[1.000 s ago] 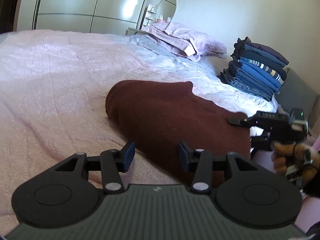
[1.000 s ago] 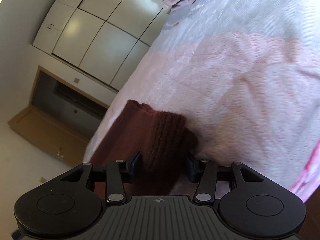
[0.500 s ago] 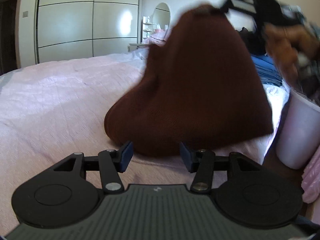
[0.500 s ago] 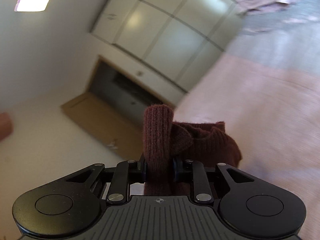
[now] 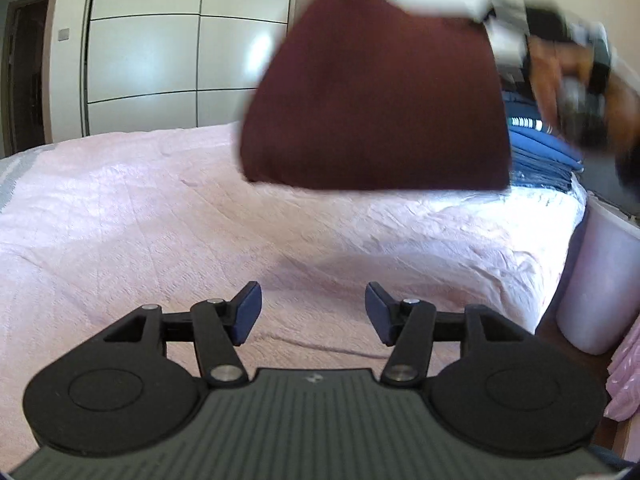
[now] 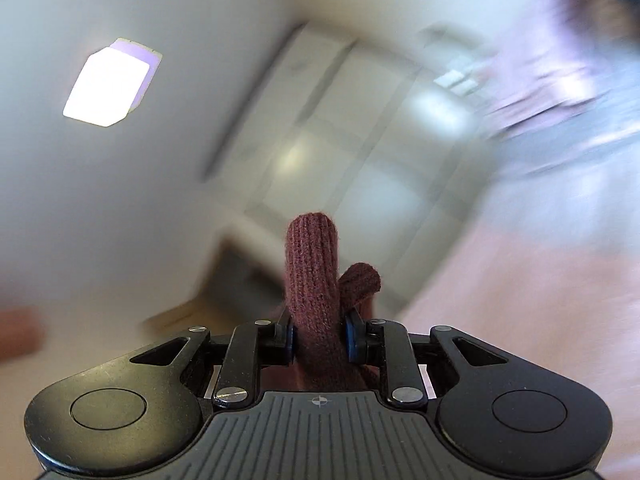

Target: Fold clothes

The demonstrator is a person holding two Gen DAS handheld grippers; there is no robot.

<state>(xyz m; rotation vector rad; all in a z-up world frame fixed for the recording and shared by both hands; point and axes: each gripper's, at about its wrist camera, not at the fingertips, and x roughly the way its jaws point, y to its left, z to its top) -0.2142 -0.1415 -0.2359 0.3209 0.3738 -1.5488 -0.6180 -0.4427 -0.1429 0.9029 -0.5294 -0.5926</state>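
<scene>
Your left claw (image 5: 313, 312) hovers low over the pink bedspread (image 5: 160, 220), its blue-padded fingers spread wide with nothing between them. The bed beneath it is bare; the garment no longer lies there.

Further right and higher in the left wrist view, the maroon knit sweater (image 5: 376, 100) hangs in the air, clear of the bed. It dangles as a compact bundle with a fairly straight lower edge, so it looks at least partly folded, though the blur keeps you from counting the layers. At its upper right corner your right claw (image 6: 318, 336) has it: in the right wrist view the pads are pressed together on a thick roll of the ribbed knit, with a second fold poking up just beside the first.

Behind the sweater on the far right sits a stack of folded blue clothes (image 5: 536, 152), which suggests much of the pile is done. A white bin (image 5: 592, 280) stands beside the bed's right edge.

As a judgement: this piece is near finished. What is left is to carry it across, probably to the stack, set it down square and let go. Held by one corner, the folds may slump open, so support it with your free claw if needed.
</scene>
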